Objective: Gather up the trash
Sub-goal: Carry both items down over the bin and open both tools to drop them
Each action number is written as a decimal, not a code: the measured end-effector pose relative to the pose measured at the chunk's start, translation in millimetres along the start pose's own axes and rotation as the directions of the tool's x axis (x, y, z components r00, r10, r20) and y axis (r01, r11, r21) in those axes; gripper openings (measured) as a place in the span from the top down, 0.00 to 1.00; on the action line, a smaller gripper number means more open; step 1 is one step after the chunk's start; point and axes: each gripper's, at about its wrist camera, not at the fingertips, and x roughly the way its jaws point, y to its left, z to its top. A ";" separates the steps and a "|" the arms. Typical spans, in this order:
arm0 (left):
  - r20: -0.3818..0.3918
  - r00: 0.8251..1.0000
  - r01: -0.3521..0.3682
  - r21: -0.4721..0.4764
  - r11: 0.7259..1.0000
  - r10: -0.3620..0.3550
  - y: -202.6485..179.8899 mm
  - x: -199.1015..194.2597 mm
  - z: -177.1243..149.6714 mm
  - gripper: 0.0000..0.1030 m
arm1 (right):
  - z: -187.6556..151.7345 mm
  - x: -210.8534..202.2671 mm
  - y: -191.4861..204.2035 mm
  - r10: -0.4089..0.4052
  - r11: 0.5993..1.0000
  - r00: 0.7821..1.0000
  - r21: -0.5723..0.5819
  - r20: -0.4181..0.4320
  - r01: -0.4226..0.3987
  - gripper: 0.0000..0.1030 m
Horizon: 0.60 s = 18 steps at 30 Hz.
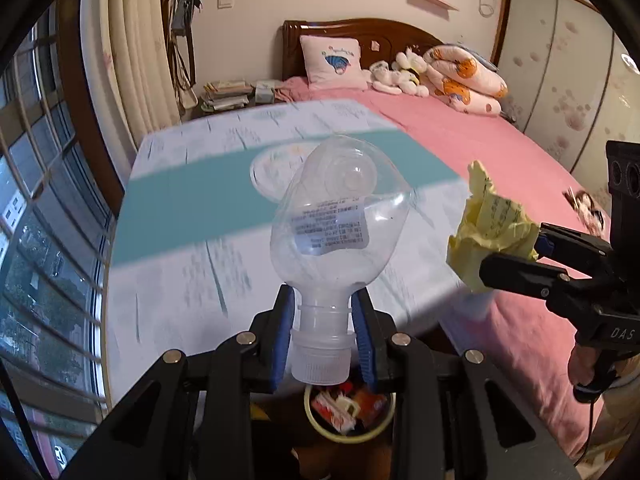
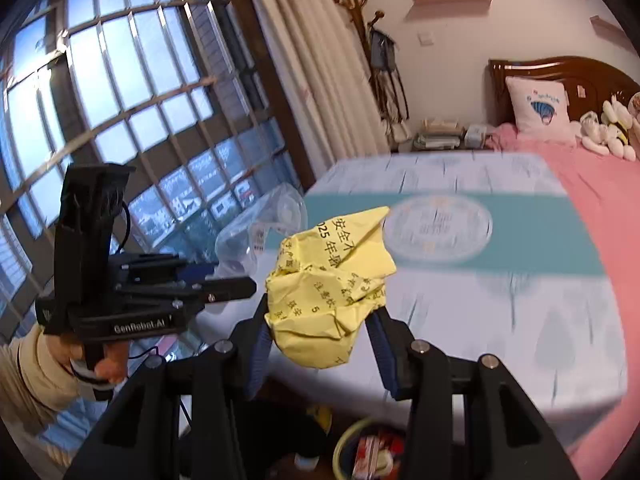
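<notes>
— Two pieces in hand, one per side. My left gripper [image 1: 324,344] has its jaws clamped on the neck of a clear plastic bottle [image 1: 340,224], just above the cap, with the body sticking out ahead. My right gripper [image 2: 320,344] has its jaws pressed onto a crumpled yellow paper [image 2: 332,284].

— Why the neck and not the body?

— My guess is that the neck is narrow and stiff, so the blue pads bite without the thin walls buckling. The paper is held by its lower bulk, which I judge keeps the loose flaps from slipping free.

— And where do they go?

— A round bin [image 1: 384,424] with a yellowish rim sits low down, right under both grippers, already holding red and white wrappers. Both pieces hang in the air above it, over the edge of the cloth-covered worktop [image 2: 500,320], which stands beside the pink bed [image 1: 500,168]. I read this as the carry to the drop, with release not yet done.

— Anything you can't make out?

— Plenty. The gripper frames cover most of the bin, so I can't tell how full it is. The worktop is smeared with blur. The bottle label is too small for me to read, and the paper's print is only partly legible. Whether more trash remains elsewhere I cannot say
</notes>
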 end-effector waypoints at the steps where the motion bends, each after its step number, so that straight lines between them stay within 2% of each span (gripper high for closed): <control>1: -0.010 1.000 0.006 0.004 1.000 -0.006 -2.9 0.1 -16.4 0.74 | -12.6 -1.9 3.1 0.002 1.000 1.000 0.000 -0.015 -0.002 0.56; 7: -0.132 0.989 0.070 -0.003 0.998 -0.070 -16.2 37.2 -91.2 0.74 | -88.3 17.9 7.2 -0.024 1.000 0.986 0.011 -0.166 0.026 0.56; 12: -0.241 0.967 0.095 0.050 0.994 -0.080 -37.3 91.8 -149.1 0.73 | -148.0 59.4 -13.6 -0.037 0.996 0.952 0.064 -0.304 0.060 0.56; 18: -0.392 0.916 0.107 0.046 0.993 -0.080 -44.3 170.6 -191.5 0.73 | -208.8 121.4 -50.9 -0.031 0.981 0.890 0.156 -0.455 0.114 0.56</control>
